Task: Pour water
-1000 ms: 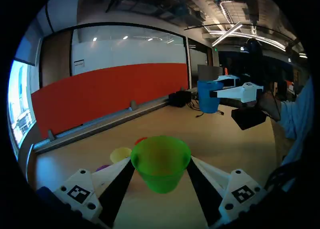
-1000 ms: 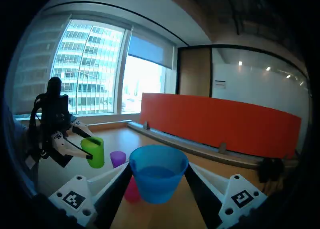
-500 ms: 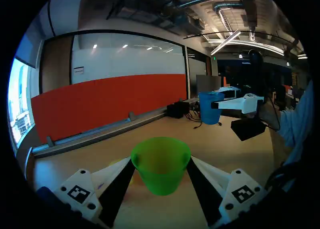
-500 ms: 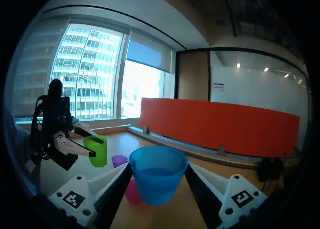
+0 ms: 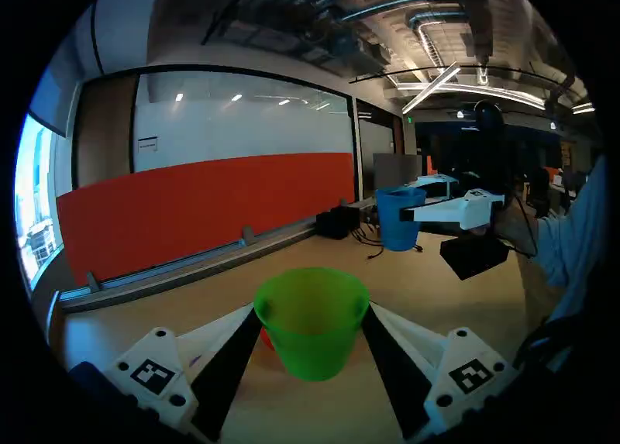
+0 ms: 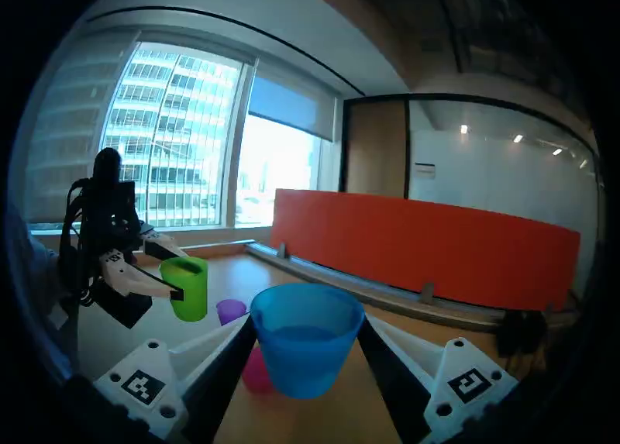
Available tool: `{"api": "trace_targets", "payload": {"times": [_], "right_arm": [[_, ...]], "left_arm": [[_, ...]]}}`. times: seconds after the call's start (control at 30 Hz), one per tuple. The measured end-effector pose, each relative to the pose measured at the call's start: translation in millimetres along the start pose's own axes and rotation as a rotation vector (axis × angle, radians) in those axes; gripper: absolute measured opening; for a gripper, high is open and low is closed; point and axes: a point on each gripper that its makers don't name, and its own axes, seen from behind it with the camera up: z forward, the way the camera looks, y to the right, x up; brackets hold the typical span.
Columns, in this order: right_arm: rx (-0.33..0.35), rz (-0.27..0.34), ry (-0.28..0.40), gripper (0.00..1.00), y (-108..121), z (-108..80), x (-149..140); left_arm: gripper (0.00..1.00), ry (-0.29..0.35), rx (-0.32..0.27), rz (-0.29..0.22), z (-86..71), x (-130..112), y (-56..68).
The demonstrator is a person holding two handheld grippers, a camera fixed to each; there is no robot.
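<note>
Where a wooden table (image 5: 434,289) meets an orange partition (image 5: 194,196), left gripper (image 5: 311,320) pinches upright green cup (image 5: 311,343) at 6 o'clock; right gripper (image 6: 307,332) pinches blue cup (image 6: 307,366) (water inside), 2 o'clock of the green in the left gripper view.

Office room: long wooden table (image 5: 434,289), orange divider (image 5: 194,196) along its far edge, tall windows (image 6: 170,134), strip lights (image 5: 431,89) on exposed ceiling.
</note>
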Motion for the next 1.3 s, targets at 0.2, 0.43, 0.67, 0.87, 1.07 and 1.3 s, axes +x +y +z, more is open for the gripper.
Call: {"api": "trace_targets", "payload": {"times": [0.2,0.43,0.67,0.87,1.07,1.3], "right_arm": [[0.030,-0.038,0.005,0.91,-7,1.7,9],[0.070,-0.095,0.006,0.91,-15,6.9,18],[0.105,-0.166,0.008,0.91,-24,13.4,27],[0.124,-0.220,0.021,0.91,-30,20.6,41],[0.140,-0.281,0.041,0.91,-35,25.1,56],[0.145,-0.359,0.055,0.91,-36,30.1,71]], "left_arm": [[0.87,0.002,-0.024,-0.002,1.7,-1,9.9],[0.87,0.002,-0.046,-0.004,3.9,-2,20.1],[0.87,0.019,-0.065,-0.009,3.3,0,29.4],[0.87,0.035,-0.079,-0.019,3.1,2,36.0],[0.87,0.047,-0.087,-0.022,4.5,2,40.5],[0.87,0.058,-0.091,-0.009,4.7,2,43.8]]}}
